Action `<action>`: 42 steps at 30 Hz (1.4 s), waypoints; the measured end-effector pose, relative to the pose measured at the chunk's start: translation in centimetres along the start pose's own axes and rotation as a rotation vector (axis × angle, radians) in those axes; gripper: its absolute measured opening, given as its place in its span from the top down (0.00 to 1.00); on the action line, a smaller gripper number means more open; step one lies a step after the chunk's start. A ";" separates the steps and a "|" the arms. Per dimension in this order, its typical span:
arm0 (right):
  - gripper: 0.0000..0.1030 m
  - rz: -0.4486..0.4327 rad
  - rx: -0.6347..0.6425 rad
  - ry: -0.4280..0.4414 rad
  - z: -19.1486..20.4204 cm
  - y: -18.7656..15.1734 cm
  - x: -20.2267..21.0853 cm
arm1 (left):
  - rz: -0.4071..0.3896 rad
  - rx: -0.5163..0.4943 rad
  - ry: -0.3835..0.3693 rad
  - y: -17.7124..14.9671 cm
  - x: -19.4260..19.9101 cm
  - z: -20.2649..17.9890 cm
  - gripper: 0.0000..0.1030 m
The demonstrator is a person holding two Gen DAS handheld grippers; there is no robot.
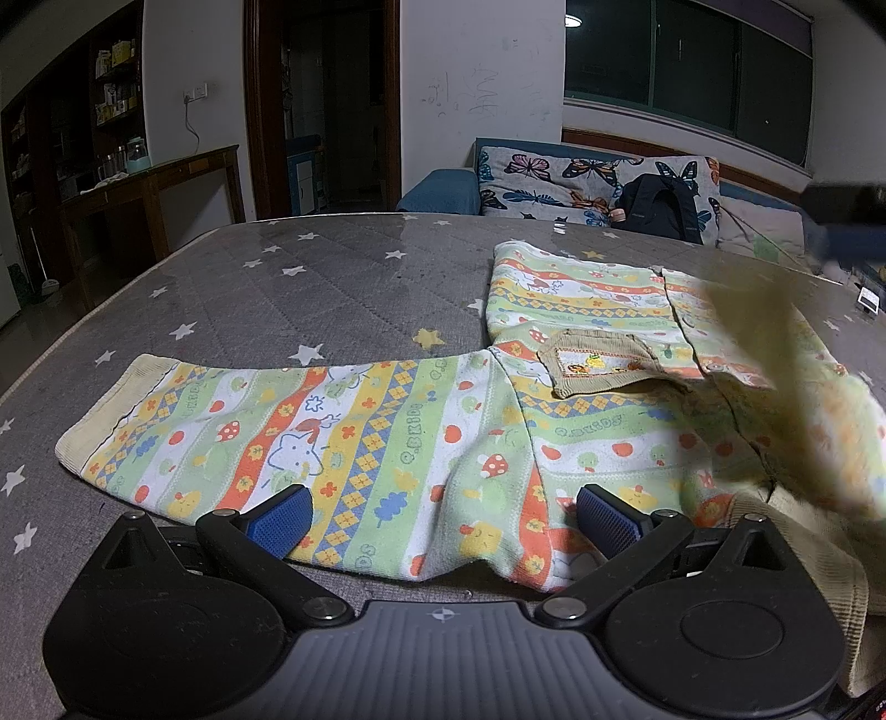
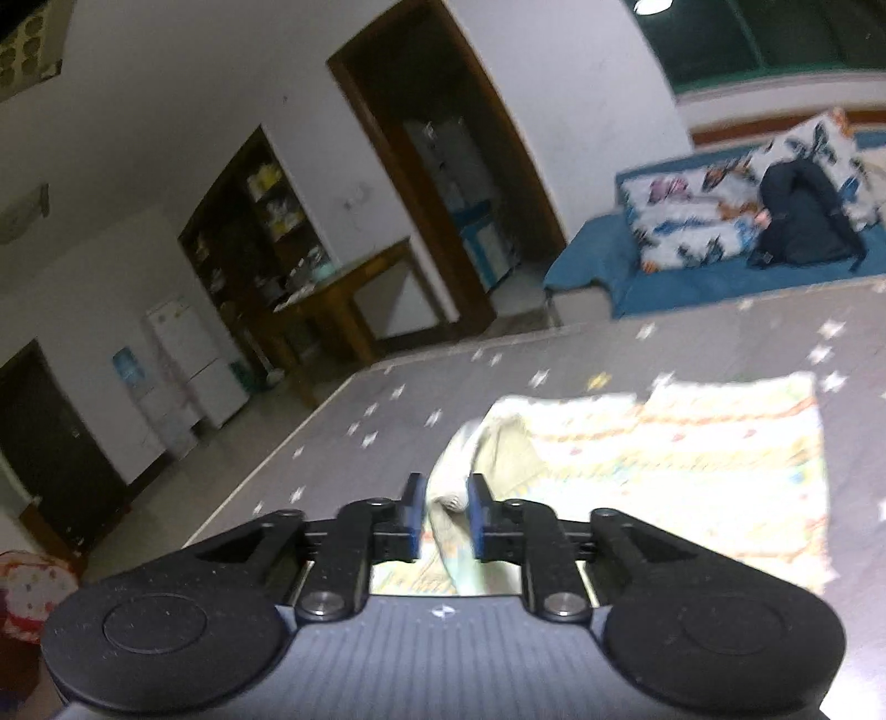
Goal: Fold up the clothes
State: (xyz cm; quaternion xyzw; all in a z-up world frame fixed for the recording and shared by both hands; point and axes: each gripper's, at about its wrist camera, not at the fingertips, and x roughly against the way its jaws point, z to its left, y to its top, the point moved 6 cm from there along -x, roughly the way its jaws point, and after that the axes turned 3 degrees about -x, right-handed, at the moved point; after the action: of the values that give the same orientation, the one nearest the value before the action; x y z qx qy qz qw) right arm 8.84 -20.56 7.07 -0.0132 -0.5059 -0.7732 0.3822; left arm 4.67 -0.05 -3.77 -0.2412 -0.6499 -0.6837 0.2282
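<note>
Right wrist: tongs (image 2: 446, 507) pinch shirt (image 2: 681, 471) hem — left tongs (image 1: 443, 518) spread above sleeve (image 1: 266, 437).

A dim room at night, lit from a ceiling lamp (image 1: 573, 20).
White walls (image 1: 470, 66) bore scribbles; a dark window (image 1: 686, 66) stood above a blue sofa (image 1: 437, 191) with a butterfly-print cushion (image 1: 548, 177), beside a wooden doorway (image 1: 326, 105) and desk (image 1: 155, 177).

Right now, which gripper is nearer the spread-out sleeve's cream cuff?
Left. The left gripper hangs open over that sleeve, cream cuff off to its left. The right gripper pinches lifted fabric on the garment's other side.
</note>
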 end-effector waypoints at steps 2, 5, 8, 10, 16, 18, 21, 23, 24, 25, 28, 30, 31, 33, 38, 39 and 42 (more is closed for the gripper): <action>0.73 0.018 -0.003 -0.003 -0.1 -0.8 -0.2 | -0.001 0.004 -0.005 0.0 0.1 0.0 0.00; 0.73 0.033 0.011 -0.022 -0.9 -1.5 0.9 | -0.003 0.003 -0.023 0.0 0.6 0.2 0.00; 0.73 0.063 0.053 -0.092 -2.5 -2.6 2.5 | -0.041 0.026 -0.035 0.0 1.9 1.2 0.00; 0.73 0.108 0.096 -0.161 -4.1 -3.7 2.7 | -0.073 0.057 0.002 0.0 2.9 2.7 0.00; 0.74 0.214 0.121 -0.281 -8.1 -8.1 2.8 | -0.114 0.183 0.211 -0.2 4.4 9.4 0.01; 0.74 0.208 0.105 -0.269 -8.7 -8.2 3.1 | -0.115 0.223 0.266 -0.2 4.5 11.6 0.01; 0.71 0.199 0.093 -0.254 -9.5 -8.1 2.9 | -0.122 0.286 0.347 0.1 4.2 14.5 0.01; 0.68 0.199 0.099 -0.250 -9.2 -8.1 3.0 | -0.106 0.318 0.360 0.2 3.7 15.8 0.01; 0.67 0.197 0.100 -0.247 -9.0 -8.1 3.0 | -0.092 0.332 0.350 0.2 3.2 16.3 0.01; 0.67 0.195 0.101 -0.243 -8.9 -8.1 3.1 | -0.079 0.344 0.343 0.2 2.8 16.7 0.01; 0.66 0.183 0.097 -0.231 -9.0 -8.1 3.3 | -0.045 0.375 0.326 0.2 1.6 17.7 0.11; 0.66 0.178 0.095 -0.227 -8.9 -8.1 3.7 | -0.029 0.396 0.306 -0.1 0.9 18.2 0.25; 0.66 0.176 0.094 -0.226 -8.8 -8.1 3.9 | -0.033 0.385 0.313 -0.1 0.8 18.3 0.29; 0.65 0.171 0.098 -0.226 -8.7 -8.0 4.2 | -0.037 0.359 0.326 0.1 0.6 18.2 0.57; 0.65 0.160 0.108 -0.224 -8.5 -8.1 4.9 | -0.068 0.433 0.197 0.8 0.8 18.0 0.88; 0.65 0.157 0.106 -0.222 -8.4 -8.1 5.0 | -0.096 0.432 0.170 1.2 1.2 17.5 0.88; 0.65 0.146 0.103 -0.220 -8.3 -8.2 5.4 | -0.171 0.424 0.041 2.9 3.1 15.0 0.89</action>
State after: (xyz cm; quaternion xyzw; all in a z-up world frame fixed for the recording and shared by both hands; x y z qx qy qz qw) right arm 3.08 -28.65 -1.15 -0.1150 -0.5815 -0.7100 0.3801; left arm 4.54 14.77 1.04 -0.1179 -0.7924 -0.5534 0.2280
